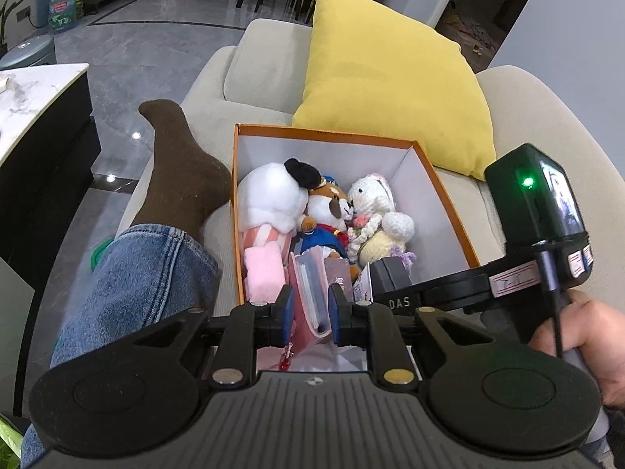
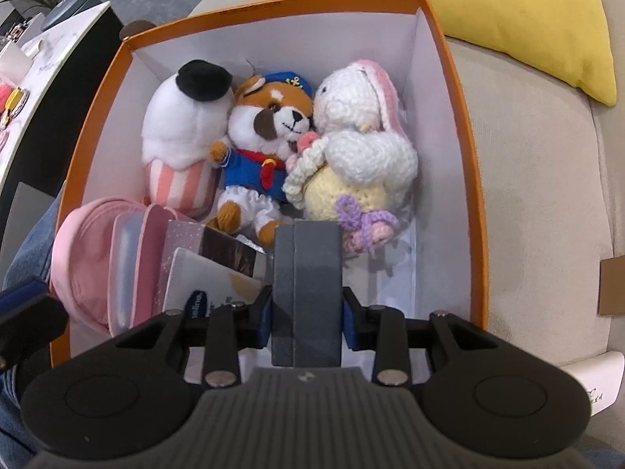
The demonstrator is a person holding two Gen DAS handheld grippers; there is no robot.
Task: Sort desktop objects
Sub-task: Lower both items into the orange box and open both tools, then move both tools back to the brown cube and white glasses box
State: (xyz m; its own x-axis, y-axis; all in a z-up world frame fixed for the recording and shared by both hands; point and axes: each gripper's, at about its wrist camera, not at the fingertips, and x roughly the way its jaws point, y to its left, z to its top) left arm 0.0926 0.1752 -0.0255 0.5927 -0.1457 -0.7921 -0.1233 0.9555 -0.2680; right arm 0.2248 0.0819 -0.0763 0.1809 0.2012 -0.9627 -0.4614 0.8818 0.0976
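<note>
The right hand-held gripper (image 2: 306, 322) clamps a dark grey box (image 2: 306, 289) over the near end of the orange box (image 2: 474, 211). The left hand-held gripper (image 1: 310, 314) stands slightly parted and empty above a pink pouch (image 1: 308, 293). Risk: a release here may drop the grey box onto the crochet rabbit (image 2: 363, 148) or tip it against the tubes. The orange box rests on a beige sofa (image 1: 250, 66) beside a yellow cushion (image 1: 390, 86); a marble counter (image 1: 35, 90) stands left, with grey tile floor beyond.

Both grippers angle down, the right one gripping.
The left gripper (image 1: 310, 314) tilts forward and down, its blue pads (image 1: 287, 306) slightly apart, clamping nothing. The right gripper (image 2: 306, 316) points steeply down, jaws pressed on a grey block (image 2: 306, 293); a hand (image 1: 578, 348) grips its handle.
</note>
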